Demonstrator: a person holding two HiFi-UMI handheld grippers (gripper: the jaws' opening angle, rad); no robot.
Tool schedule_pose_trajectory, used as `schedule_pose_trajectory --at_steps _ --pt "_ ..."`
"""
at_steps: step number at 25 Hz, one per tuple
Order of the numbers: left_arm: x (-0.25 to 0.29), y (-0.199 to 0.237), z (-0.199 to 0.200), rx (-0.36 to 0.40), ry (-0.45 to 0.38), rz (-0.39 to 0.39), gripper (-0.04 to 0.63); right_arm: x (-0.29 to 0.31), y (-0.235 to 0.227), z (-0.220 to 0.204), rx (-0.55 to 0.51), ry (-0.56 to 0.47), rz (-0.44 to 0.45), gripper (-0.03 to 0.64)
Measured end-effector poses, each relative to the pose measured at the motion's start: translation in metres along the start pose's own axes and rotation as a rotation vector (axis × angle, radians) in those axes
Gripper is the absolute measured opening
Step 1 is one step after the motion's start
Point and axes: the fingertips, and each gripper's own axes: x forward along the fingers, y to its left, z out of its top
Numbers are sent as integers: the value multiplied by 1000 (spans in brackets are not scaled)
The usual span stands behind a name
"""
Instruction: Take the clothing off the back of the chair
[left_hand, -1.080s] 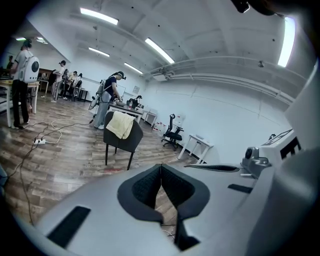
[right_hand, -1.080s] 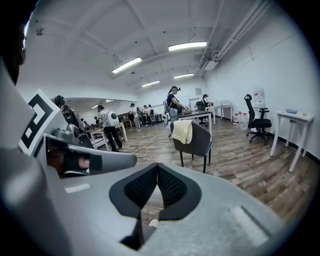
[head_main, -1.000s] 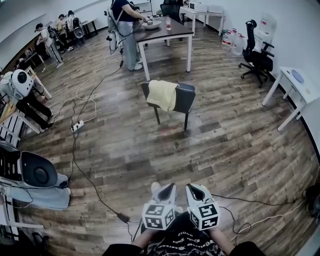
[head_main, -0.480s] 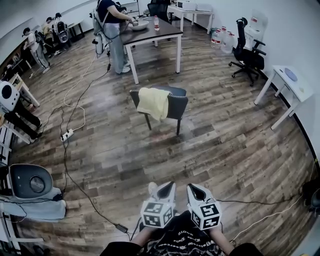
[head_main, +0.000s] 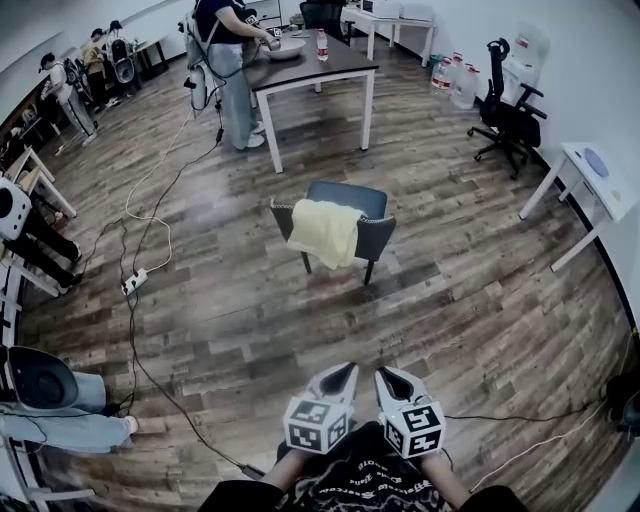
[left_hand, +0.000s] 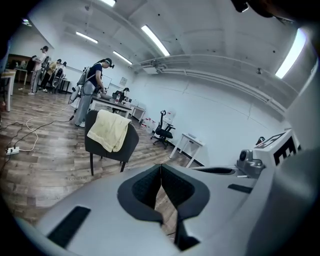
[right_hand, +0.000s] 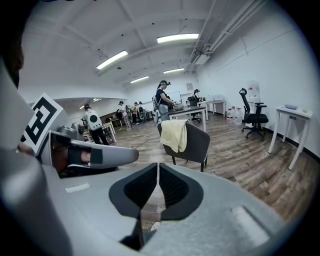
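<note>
A pale yellow garment (head_main: 325, 230) hangs over the backrest of a dark chair (head_main: 378, 230) on the wooden floor, mid-room. The garment (left_hand: 111, 130) shows left of centre in the left gripper view, and the same garment (right_hand: 175, 135) drapes the chair (right_hand: 196, 142) in the right gripper view. My left gripper (head_main: 340, 374) and right gripper (head_main: 384, 376) are held side by side low in the head view, well short of the chair. Both are shut with nothing between the jaws.
A dark table (head_main: 305, 65) with a person (head_main: 225, 60) at it stands beyond the chair. A black office chair (head_main: 505, 110) and a white desk (head_main: 590, 175) are at the right. Cables (head_main: 140, 300) and a power strip (head_main: 131, 283) lie on the floor at left.
The chair with the garment has come nearer and lower in the head view as I walk toward it. Both grippers stay shut, side by side.
</note>
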Motion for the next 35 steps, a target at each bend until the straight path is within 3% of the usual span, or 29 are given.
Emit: schedule_pose_trajectory --at_steps 10,19,35 --pt "24 61 49 23 28 -56 9 67 2 36 48 7 -49 20" --pt "33 89 66 46 58 -110 10 101 5 49 107 3 -82 20" --pt "35 147 94 -29 -12 31 11 146 -1 75 121 -3 9 20"
